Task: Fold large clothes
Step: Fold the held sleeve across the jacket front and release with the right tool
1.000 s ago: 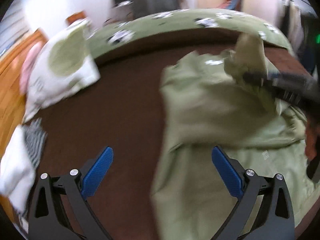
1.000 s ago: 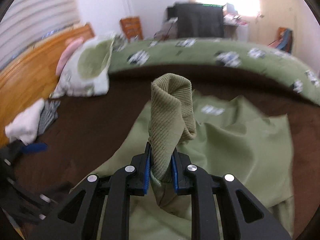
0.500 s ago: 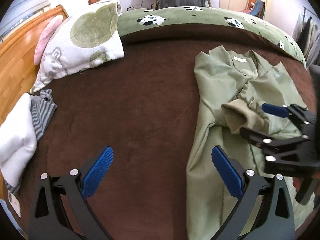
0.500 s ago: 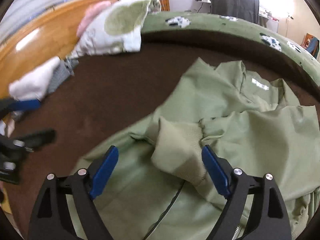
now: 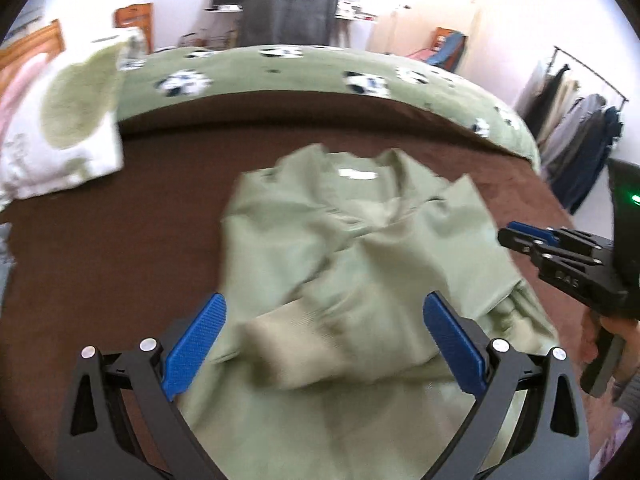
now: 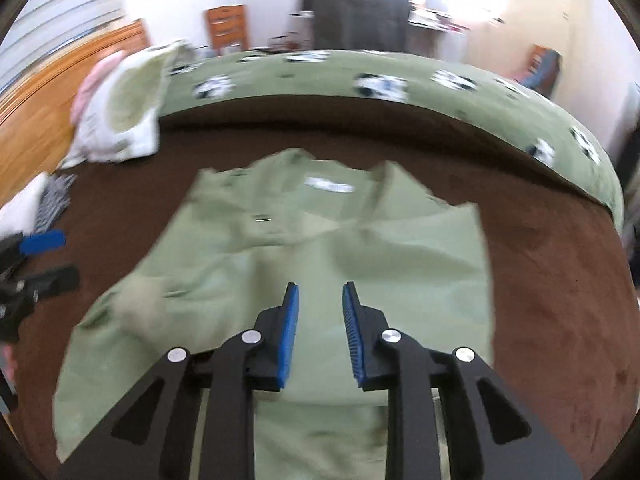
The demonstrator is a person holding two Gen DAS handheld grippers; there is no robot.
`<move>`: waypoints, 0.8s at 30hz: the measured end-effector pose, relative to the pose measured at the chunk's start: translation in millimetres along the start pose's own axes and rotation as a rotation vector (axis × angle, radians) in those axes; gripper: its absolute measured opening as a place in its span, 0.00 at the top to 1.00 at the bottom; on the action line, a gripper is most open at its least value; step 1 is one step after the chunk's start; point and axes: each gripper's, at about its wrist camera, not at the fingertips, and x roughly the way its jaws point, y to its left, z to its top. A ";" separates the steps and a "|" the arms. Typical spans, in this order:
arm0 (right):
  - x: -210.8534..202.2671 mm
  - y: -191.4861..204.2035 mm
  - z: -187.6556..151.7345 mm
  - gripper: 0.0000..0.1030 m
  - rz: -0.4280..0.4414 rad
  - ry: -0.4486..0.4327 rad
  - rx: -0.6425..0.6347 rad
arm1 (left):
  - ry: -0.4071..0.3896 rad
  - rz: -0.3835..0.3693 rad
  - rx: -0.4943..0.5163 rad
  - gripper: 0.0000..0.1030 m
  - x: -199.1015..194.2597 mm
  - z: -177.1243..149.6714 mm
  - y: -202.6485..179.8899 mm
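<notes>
A large olive-green jacket (image 5: 360, 248) (image 6: 320, 248) lies on the brown bedspread (image 5: 120, 248), collar toward the far side, both sleeves folded across its chest. A ribbed cuff (image 5: 296, 340) rests on the body near the front. My left gripper (image 5: 322, 332) hangs wide open above that cuff, nothing between its pads. My right gripper (image 6: 320, 320) hovers over the jacket's middle, its jaws closing with a narrow gap and no cloth between them. In the left wrist view the right gripper (image 5: 516, 236) is at the jacket's right edge, held by a hand (image 5: 608, 336).
A white and green pillow (image 5: 68, 128) (image 6: 124, 116) lies at the far left by a wooden headboard (image 6: 52, 92). A green duvet with panda prints (image 6: 400, 80) runs along the bed's far edge. Folded white and striped clothes (image 6: 36, 208) sit at left. A clothes rack (image 5: 576, 120) stands at right.
The right gripper let go of the sleeve cuff it was carrying, which now lies across the jacket; its jaws went wide, then narrowed. Both grippers swung over the jacket.
</notes>
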 end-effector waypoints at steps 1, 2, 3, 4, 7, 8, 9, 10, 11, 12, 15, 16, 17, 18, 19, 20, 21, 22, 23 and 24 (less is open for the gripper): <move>8.2 -13.2 -0.1 0.76 -0.011 0.010 0.007 | -0.004 -0.032 -0.007 0.06 10.2 2.2 -10.0; 19.3 -25.7 -0.6 0.70 -0.016 0.028 0.016 | -0.008 -0.057 -0.013 0.06 20.2 4.0 -18.8; 29.7 -35.6 -2.0 0.66 -0.012 0.044 0.023 | -0.007 -0.060 -0.014 0.06 34.9 4.1 -28.9; 38.3 -43.0 -3.6 0.59 -0.006 0.054 0.029 | 0.003 -0.058 -0.007 0.06 49.2 3.2 -37.1; 65.0 -59.7 -10.7 0.49 0.015 0.074 0.041 | 0.040 -0.059 -0.013 0.06 82.5 -4.1 -47.9; 73.7 -64.8 -13.8 0.49 0.027 0.084 0.051 | 0.053 -0.056 -0.014 0.06 91.0 -7.6 -48.4; 80.5 -68.4 -16.2 0.49 0.037 0.097 0.057 | 0.071 -0.042 -0.007 0.06 101.3 -13.6 -48.3; 88.4 -71.3 -19.3 0.47 0.042 0.109 0.061 | 0.087 -0.019 0.002 0.06 109.3 -19.7 -46.9; 98.1 -75.5 -24.7 0.43 0.030 0.120 0.059 | 0.100 -0.001 0.009 0.06 113.9 -24.9 -45.0; 103.7 -77.7 -28.1 0.39 0.017 0.127 0.049 | 0.118 0.018 0.016 0.06 120.2 -32.9 -39.7; 118.4 -86.6 -38.1 0.32 -0.030 0.136 0.004 | 0.118 -0.010 0.027 0.06 123.1 -51.2 -21.6; 120.8 -89.2 -40.1 0.32 -0.034 0.135 0.001 | 0.116 -0.025 0.019 0.07 123.2 -54.6 -17.8; 123.7 -91.9 -42.1 0.31 -0.030 0.137 -0.003 | 0.113 -0.041 0.010 0.07 123.9 -56.9 -15.3; 126.8 -93.1 -43.5 0.31 -0.029 0.139 -0.012 | 0.110 -0.054 -0.001 0.07 125.7 -58.5 -13.3; 128.4 -93.7 -44.5 0.28 -0.035 0.137 -0.022 | 0.108 -0.059 -0.005 0.06 128.3 -59.2 -12.2; 130.0 -94.1 -44.6 0.26 -0.043 0.134 -0.029 | 0.106 -0.058 -0.002 0.06 130.2 -59.2 -12.0; 131.6 -98.5 -46.0 0.25 -0.035 0.131 -0.015 | 0.099 -0.057 0.003 0.06 132.6 -60.0 -12.3; 132.7 -100.3 -46.8 0.24 -0.032 0.127 -0.005 | 0.091 -0.057 0.004 0.06 133.9 -60.7 -12.6; 133.4 -100.8 -47.2 0.23 -0.036 0.124 -0.008 | 0.086 -0.055 0.006 0.06 134.7 -59.7 -13.9; 133.0 -98.6 -46.2 0.22 -0.041 0.124 -0.012 | 0.080 -0.049 0.012 0.06 136.3 -59.6 -14.2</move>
